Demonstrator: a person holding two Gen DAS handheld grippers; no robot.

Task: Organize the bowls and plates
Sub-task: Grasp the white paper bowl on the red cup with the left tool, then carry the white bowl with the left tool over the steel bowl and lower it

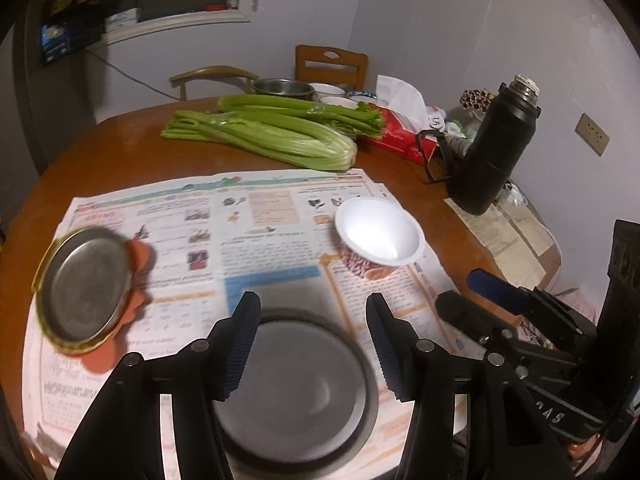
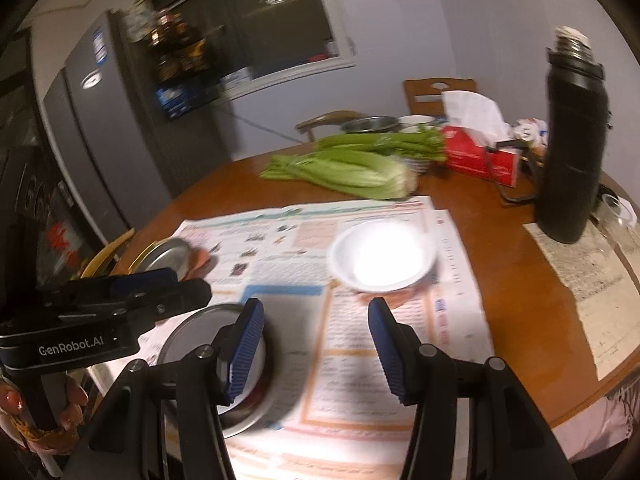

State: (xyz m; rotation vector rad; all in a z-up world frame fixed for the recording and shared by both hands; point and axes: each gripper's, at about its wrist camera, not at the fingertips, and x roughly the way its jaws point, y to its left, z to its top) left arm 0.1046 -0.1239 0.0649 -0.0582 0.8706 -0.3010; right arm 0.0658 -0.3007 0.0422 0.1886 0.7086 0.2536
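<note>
A steel bowl (image 1: 296, 392) sits on the newspaper right below my open, empty left gripper (image 1: 312, 344). It also shows in the right wrist view (image 2: 192, 344), left of my open, empty right gripper (image 2: 316, 348). A white bowl with a red patterned outside (image 1: 378, 234) stands further back on the right (image 2: 382, 256). A gold-rimmed steel plate (image 1: 82, 286) lies tilted on an orange flower-shaped plate (image 1: 138, 280) at the left (image 2: 168, 256). The right gripper shows in the left wrist view (image 1: 476, 292) beside the white bowl.
Newspaper (image 1: 240, 224) covers the near part of the round wooden table (image 1: 120, 144). Behind it lie celery bunches (image 1: 264, 132), a red tissue box (image 1: 400, 136), a tall black thermos (image 1: 496, 148) and more bowls (image 1: 284, 87). Chairs stand beyond.
</note>
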